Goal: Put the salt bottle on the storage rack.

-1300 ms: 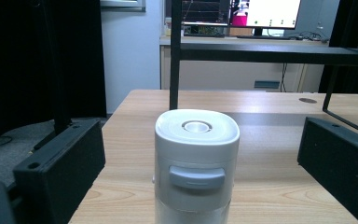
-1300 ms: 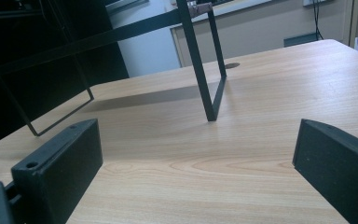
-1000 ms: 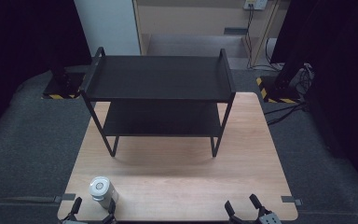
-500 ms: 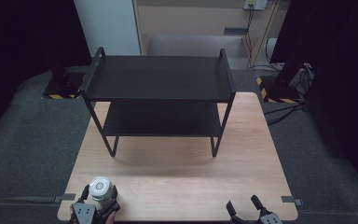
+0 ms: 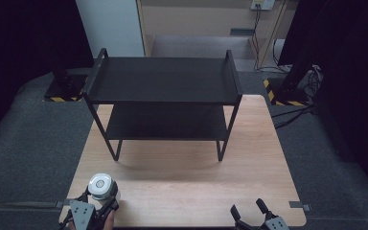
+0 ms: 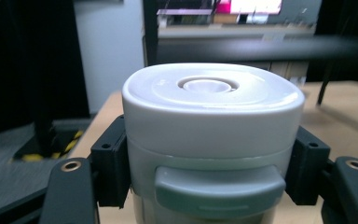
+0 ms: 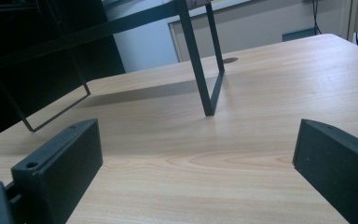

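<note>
A white round container [image 5: 100,184] with a grey front latch stands at the near left corner of the wooden table [image 5: 187,177]. My left gripper [image 5: 100,199] is shut on it. In the left gripper view both black pads [image 6: 114,163] press against the sides of the container [image 6: 212,126], just below its lid. My right gripper [image 5: 247,207] sits at the table's near edge on the right, open. In the right gripper view its jaws stand wide apart over bare wood, nothing between them [image 7: 200,140].
A black two-tier metal rack [image 5: 165,79] stands across the far half of the table, with a lower shelf [image 5: 165,122] under the top one. One of its thin legs [image 7: 200,70] rises ahead of my right gripper. Grey carpet surrounds the table.
My left gripper has come forward around the white container and shut on it. The container has shifted slightly away from the near edge. The right gripper has stayed in place.
</note>
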Motion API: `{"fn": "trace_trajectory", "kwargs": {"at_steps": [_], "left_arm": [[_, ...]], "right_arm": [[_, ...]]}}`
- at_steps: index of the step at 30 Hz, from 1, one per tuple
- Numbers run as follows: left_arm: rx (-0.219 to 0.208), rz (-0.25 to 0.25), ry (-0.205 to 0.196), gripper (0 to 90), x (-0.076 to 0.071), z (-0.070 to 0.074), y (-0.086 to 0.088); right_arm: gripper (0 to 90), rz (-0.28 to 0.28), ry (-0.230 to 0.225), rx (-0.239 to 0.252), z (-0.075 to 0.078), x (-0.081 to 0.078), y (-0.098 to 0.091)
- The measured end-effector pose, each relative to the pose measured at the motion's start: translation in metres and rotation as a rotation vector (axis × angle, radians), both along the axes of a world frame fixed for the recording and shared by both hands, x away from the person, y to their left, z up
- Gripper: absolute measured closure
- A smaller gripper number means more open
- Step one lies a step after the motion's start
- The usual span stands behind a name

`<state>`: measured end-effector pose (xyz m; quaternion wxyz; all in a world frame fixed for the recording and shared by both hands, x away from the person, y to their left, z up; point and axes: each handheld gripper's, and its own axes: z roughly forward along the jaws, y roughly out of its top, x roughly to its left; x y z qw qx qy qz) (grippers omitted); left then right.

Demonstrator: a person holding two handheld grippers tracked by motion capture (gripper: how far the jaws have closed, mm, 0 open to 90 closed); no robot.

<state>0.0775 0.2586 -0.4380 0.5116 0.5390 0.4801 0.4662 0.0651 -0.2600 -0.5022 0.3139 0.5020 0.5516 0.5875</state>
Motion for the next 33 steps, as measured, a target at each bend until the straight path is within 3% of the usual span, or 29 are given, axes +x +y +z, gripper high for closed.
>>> {"fn": "trace_trajectory", "kwargs": {"at_steps": [3,5,11,20,24,33], "left_arm": [[-0.013,-0.017,-0.036,30.7,0.015,0.029,-0.009],[-0.033,-0.027,-0.037,30.7,0.026,0.043,-0.014],[-0.05,-0.039,-0.031,30.8,0.064,0.068,-0.029],[-0.027,-0.029,-0.025,30.8,0.107,0.086,-0.054],[-0.042,-0.022,-0.019,30.8,0.124,0.088,-0.063],[-0.019,0.013,0.002,30.8,0.155,0.088,-0.071]], "right_arm": [[1.4,0.004,-0.007,0.001,0.002,0.001,0.001],[1.4,0.003,-0.01,0.002,0.003,0.0,0.002],[1.5,-0.013,-0.016,0.003,0.005,-0.002,-0.001],[1.5,-0.039,-0.015,0.009,0.005,0.0,-0.009],[1.5,-0.044,-0.013,0.012,0.004,0.003,-0.012],[1.5,-0.065,-0.01,0.017,0.002,0.009,-0.02]]}}
